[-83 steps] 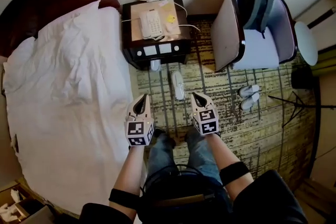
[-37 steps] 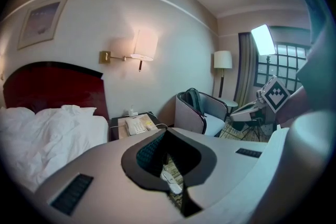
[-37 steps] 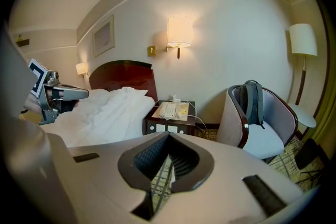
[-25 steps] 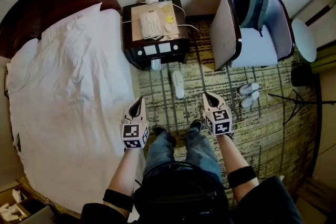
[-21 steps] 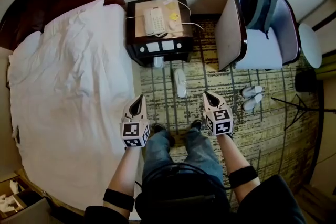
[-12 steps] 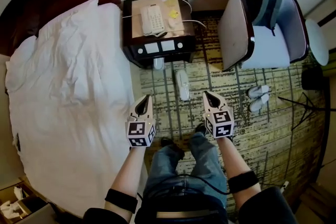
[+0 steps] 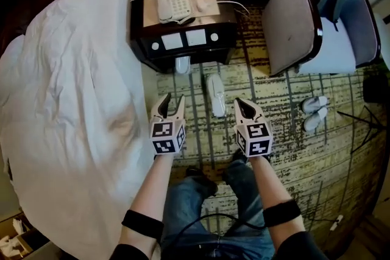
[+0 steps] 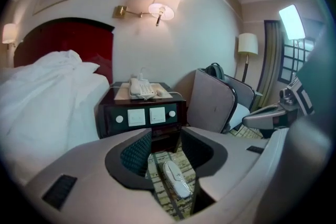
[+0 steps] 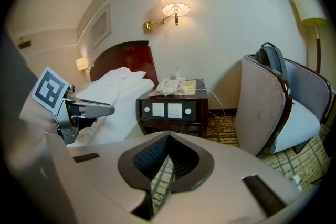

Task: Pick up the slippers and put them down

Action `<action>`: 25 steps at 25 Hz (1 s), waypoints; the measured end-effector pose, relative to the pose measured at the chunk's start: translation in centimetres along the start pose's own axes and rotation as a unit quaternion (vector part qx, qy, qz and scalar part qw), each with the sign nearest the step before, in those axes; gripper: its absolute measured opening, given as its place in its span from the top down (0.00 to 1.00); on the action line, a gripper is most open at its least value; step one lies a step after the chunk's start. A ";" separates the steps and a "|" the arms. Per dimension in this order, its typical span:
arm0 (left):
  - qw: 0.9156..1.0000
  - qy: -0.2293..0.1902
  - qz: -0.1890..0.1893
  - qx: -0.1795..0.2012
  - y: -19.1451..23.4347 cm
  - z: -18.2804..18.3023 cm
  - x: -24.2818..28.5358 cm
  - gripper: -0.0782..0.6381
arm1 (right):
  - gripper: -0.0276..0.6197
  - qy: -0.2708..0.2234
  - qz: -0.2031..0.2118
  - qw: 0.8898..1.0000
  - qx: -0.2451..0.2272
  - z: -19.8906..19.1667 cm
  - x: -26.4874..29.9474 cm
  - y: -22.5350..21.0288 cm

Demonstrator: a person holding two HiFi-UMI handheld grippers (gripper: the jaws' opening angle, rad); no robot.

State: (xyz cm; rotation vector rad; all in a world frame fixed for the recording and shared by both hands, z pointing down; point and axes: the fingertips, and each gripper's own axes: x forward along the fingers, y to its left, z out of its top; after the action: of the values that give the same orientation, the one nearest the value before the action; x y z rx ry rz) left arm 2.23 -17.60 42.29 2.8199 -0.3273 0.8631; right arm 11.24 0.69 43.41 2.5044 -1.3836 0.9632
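A white slipper (image 7: 215, 94) lies on the patterned carpet in front of the nightstand; the toe of another slipper (image 7: 182, 64) pokes out from under the nightstand. My left gripper (image 7: 170, 100) hangs left of the first slipper, open. Its jaws have just been opening, with nothing between them. In the left gripper view the slipper (image 8: 177, 180) shows through the gap, on the floor beyond the left gripper (image 8: 165, 147). My right gripper (image 7: 245, 105) is shut and empty, just right of the slipper. The right gripper view shows only carpet beyond the right gripper (image 9: 168, 136).
A dark nightstand (image 7: 183, 39) with a phone (image 7: 169, 2) stands ahead. A white bed (image 7: 67, 100) fills the left. An armchair (image 7: 304, 21) with a backpack is at the right, with a second pair of slippers (image 7: 314, 111) beside it. The person's legs (image 7: 225, 192) stand behind the grippers.
Both grippers and the head view have dropped toward the floor, so the nightstand and slipper look larger. The left jaws went from shut to open. The right jaws stayed shut.
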 end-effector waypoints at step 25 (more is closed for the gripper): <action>0.998 0.043 0.026 0.028 11.3 -23.5 34.8 0.16 | 0.95 -0.043 -0.010 0.999 -0.021 -19.1 28.8 -6.9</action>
State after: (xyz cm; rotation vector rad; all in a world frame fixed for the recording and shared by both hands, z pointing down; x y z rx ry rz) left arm 14.99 -28.59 82.36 2.8256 -0.3701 1.0154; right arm 18.62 -8.53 76.57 2.5509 -1.3840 0.8231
